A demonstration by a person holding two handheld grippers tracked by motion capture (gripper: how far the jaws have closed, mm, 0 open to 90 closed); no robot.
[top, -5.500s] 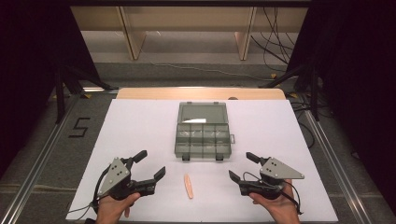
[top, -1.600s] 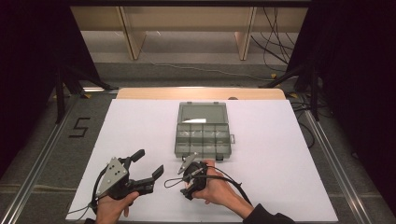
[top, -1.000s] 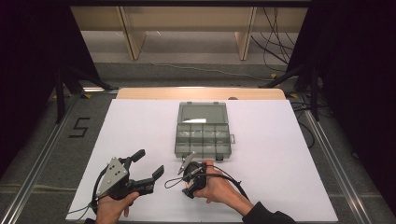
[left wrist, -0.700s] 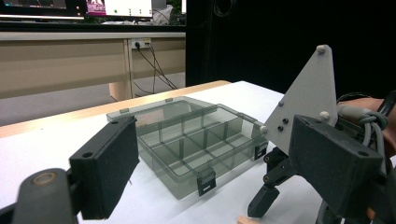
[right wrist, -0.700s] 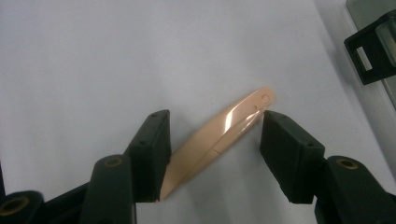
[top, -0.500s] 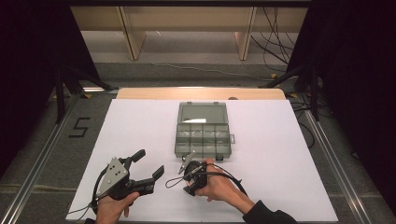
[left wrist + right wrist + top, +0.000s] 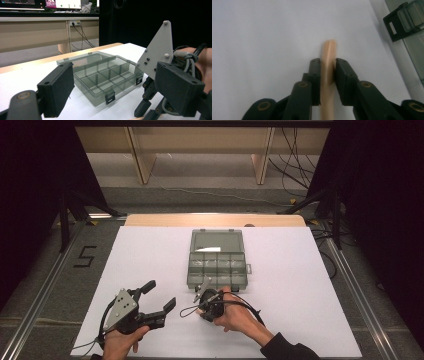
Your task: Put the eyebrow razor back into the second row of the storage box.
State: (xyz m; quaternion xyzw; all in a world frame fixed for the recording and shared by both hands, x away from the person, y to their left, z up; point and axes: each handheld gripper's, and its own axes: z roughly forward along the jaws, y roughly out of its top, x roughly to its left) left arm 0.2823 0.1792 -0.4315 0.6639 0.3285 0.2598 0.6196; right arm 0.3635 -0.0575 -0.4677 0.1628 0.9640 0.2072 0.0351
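The right gripper point(image 7: 327, 82) has just been closing its jaws, and its black pads now clamp a smooth, peach-coloured stick point(image 7: 328, 62) with a rounded tip, lying on the matte white table point(image 7: 150, 250). Just beyond, a translucent grey plastic organiser box point(image 7: 216, 257) with divided compartments and black latches sits with its lid shut. The left gripper point(image 7: 157, 302), jaws spread wide and holding nothing, hovers nearby to the left.
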